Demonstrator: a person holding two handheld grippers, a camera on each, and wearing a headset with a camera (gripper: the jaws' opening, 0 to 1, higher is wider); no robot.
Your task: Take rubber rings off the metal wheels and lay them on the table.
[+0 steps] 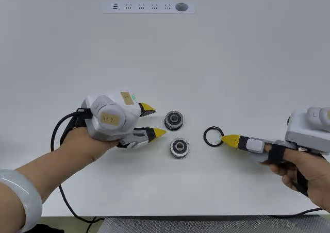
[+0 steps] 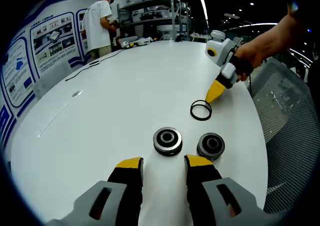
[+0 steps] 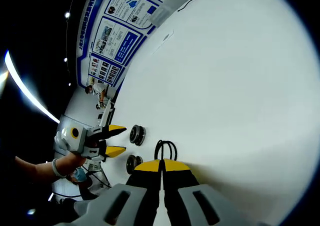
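Note:
Two metal wheels lie flat mid-table, the far wheel and the near wheel. The near one has a darker outer rim. A loose black rubber ring lies flat on the table to their right. My right gripper is shut, its yellow tips pinching the ring's near edge. My left gripper stands open just left of the wheels, with nothing between its jaws.
A white power strip sits at the table's far edge. A black cable trails from my left hand off the front edge. In the background of the left gripper view a person stands by shelves.

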